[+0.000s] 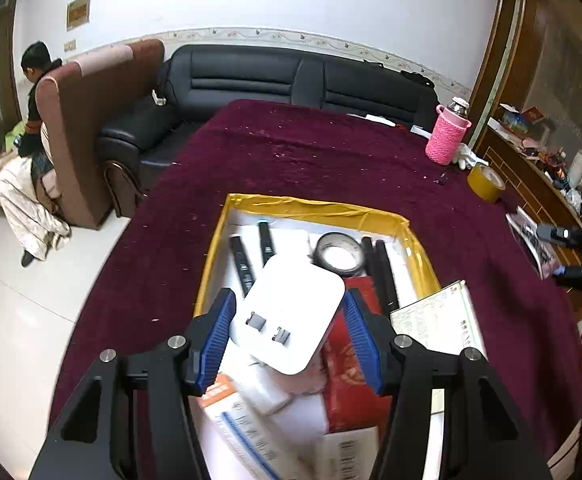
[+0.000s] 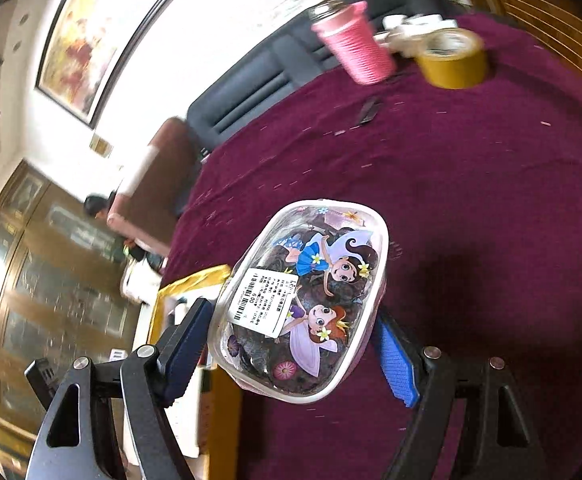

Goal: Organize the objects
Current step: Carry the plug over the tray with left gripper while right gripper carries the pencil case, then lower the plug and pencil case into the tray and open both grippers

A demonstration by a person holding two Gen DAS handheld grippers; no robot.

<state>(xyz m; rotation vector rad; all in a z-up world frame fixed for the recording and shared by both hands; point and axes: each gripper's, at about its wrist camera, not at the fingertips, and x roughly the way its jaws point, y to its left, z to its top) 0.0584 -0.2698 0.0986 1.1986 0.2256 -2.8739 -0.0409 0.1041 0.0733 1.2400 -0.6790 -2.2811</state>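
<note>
Left claw [image 1: 289, 328] clamps a white plug adapter [image 1: 291, 312] between its blue pads [image 1: 217, 336], one pad pressing each side. The adapter shows two metal prongs on its face and hangs tilted above the open box [image 1: 423, 256], not resting on anything.

The box has a yellow taped rim and sits on the counter [image 1: 331, 160], which is covered in a dark red cloth. Inside the box: two black remotes [image 1: 247, 264] side by side near the far left, a roll of black tape [image 1: 337, 254] at the far middle, long black sticks [image 1: 383, 272] along the right wall, a red packet [image 1: 351, 380] and white cartons under the adapter. A printed paper box [image 1: 439, 320] leans on the right rim.

Right claw [image 2: 291, 344] grasps a clear cartoon pouch [image 2: 303, 296] with fairy pictures and a white barcode label; its blue pads [image 2: 395, 360] sit against both long sides. The pouch is held up off the cloth, just right of the box's yellow corner [image 2: 195, 280]. Dark items fill the pouch; can't tell what they are.

At the far edge of the counter: a pink knitted bottle [image 1: 449, 136], white gloves beside it, a roll of yellow tape [image 1: 487, 182] nearby. The right wrist view is blurred.

A person [image 1: 35, 92] sits behind a brown armchair [image 1: 87, 128] at far left; a black sofa [image 1: 291, 76] stands behind the counter.
</note>
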